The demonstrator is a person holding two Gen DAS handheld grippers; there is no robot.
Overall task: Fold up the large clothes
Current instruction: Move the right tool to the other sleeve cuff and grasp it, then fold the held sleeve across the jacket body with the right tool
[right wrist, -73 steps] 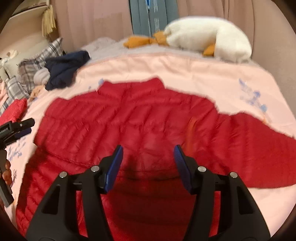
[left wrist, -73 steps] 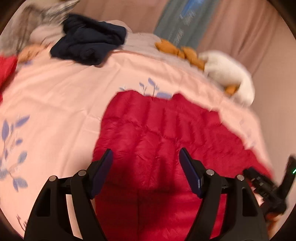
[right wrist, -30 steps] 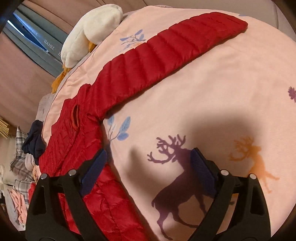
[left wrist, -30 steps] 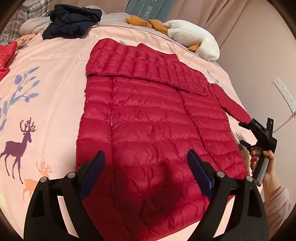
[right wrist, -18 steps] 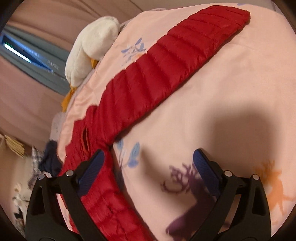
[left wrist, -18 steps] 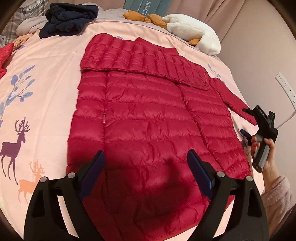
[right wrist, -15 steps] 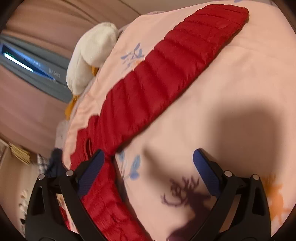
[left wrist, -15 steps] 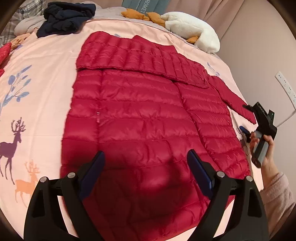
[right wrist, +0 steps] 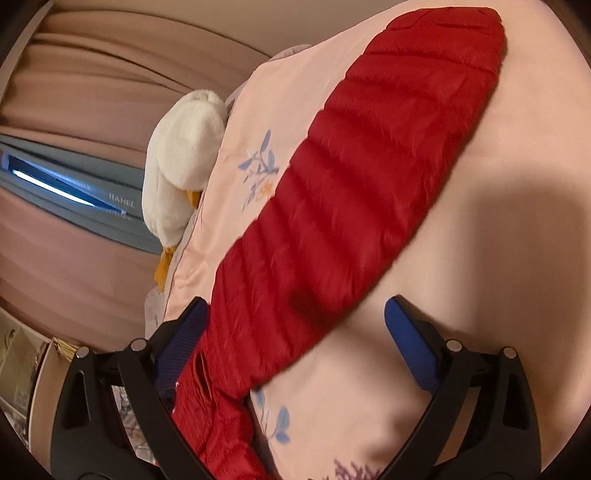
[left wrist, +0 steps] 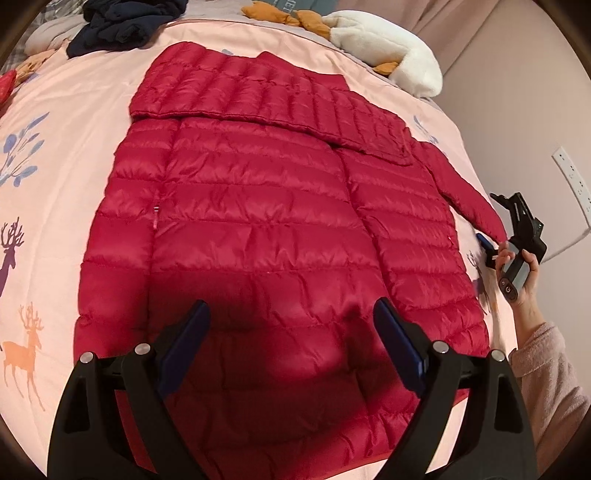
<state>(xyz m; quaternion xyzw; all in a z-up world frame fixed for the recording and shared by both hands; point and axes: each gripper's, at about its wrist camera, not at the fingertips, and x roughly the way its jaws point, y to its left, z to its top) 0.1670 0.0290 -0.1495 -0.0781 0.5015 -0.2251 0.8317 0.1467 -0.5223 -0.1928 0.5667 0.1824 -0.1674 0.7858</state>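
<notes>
A red quilted down jacket (left wrist: 258, 221) lies flat on the pink bedspread (left wrist: 55, 155). Its left sleeve is folded across the chest; its right sleeve (right wrist: 369, 192) stretches out to the right. My left gripper (left wrist: 291, 336) is open and empty, hovering over the jacket's hem. My right gripper (right wrist: 295, 325) is open, low over the right sleeve near the shoulder, holding nothing. It also shows in the left wrist view (left wrist: 517, 236), by the sleeve's cuff.
A white plush duck (left wrist: 388, 55) and a dark navy garment (left wrist: 125, 22) lie at the bed's far end. Pink curtains (right wrist: 81, 92) hang behind. A wall with a socket strip (left wrist: 570, 177) is close on the right.
The left gripper has drifted slightly forward over the jacket. The right gripper has moved closer to the outstretched right sleeve, which now fills more of its view. Both stay open.
</notes>
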